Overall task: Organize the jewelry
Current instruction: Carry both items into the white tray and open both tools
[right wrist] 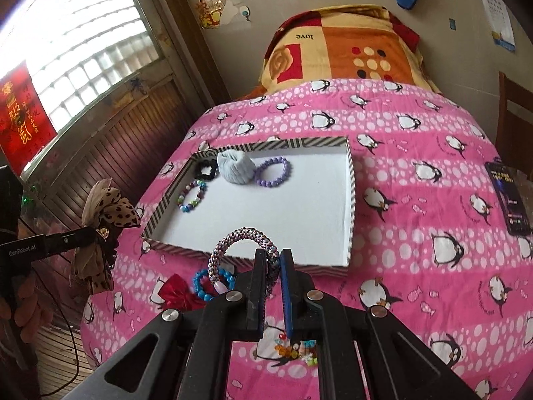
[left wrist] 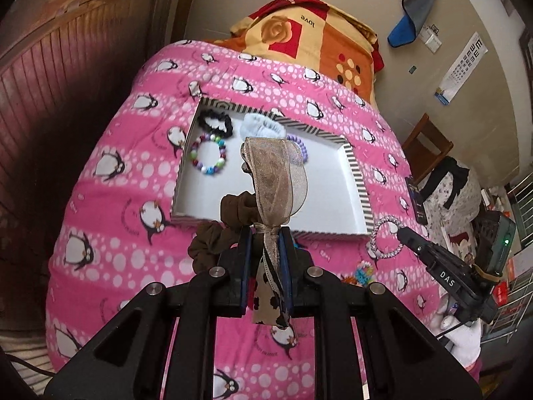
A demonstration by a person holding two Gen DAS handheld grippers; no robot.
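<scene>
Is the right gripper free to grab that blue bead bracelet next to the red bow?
Probably not yet: the right gripper is shut on the braided bracelet. The blue bead bracelet itself lies uncovered.

Bright daylight via window [right wrist: 76, 43] (blown out), left-view corners dark, heavy fisheye bend at edges, slight blur.

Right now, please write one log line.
left gripper: shut on bow scrunchie | right gripper: shut on braided bracelet | both above tray

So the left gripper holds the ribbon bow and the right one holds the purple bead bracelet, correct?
Not quite. The right gripper holds a braided bracelet, as the right wrist view shows; the purple bead bracelet lies in the striped tray. The left gripper does hold the ribbon bow.
</scene>
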